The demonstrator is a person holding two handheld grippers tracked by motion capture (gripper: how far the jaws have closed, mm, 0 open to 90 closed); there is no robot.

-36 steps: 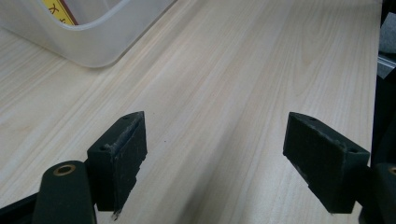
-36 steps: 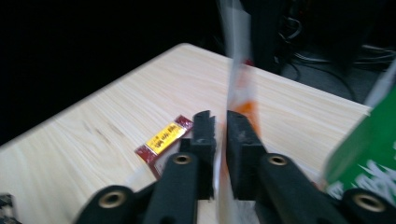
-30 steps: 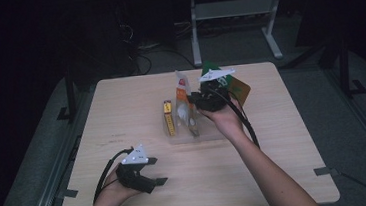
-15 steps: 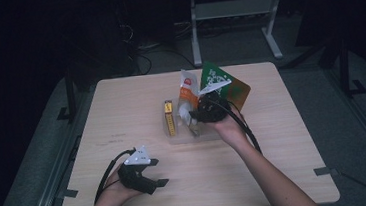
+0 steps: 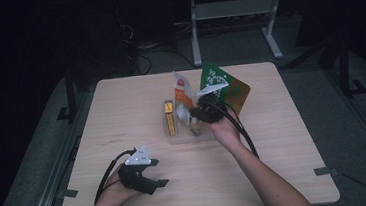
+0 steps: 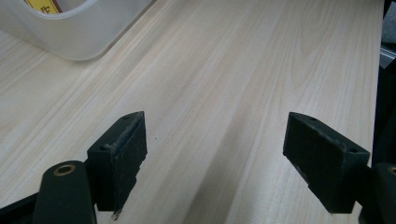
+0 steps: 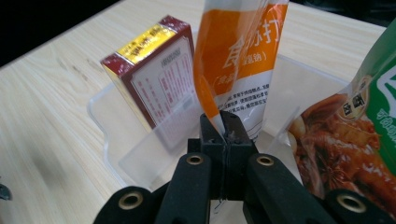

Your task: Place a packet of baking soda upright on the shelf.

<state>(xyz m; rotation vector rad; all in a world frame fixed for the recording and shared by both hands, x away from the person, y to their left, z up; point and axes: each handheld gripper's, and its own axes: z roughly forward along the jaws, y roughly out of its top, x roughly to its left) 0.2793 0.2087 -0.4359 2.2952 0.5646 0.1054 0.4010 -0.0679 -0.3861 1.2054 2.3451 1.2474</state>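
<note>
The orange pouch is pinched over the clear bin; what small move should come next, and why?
Probably open the right hand-held gripper: its jaws are shut on the orange pouch, which already stands inside the clear bin beside the red box.

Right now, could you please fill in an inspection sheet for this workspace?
Surface: pale wooden table, bare around the tub.
Job's things: clear plastic tub holds a dark red box upright, an orange and white pouch and a green and brown packet leaning at its side.
Clutter: nothing seen.
Grippers: right gripper shut on the pouch's lower edge, inside the tub; left gripper open, over bare table near the front edge.
Cables: one black cable trails from the left gripper, another from the right.
Surroundings: dark floor, grey metal stand behind the table.
</note>
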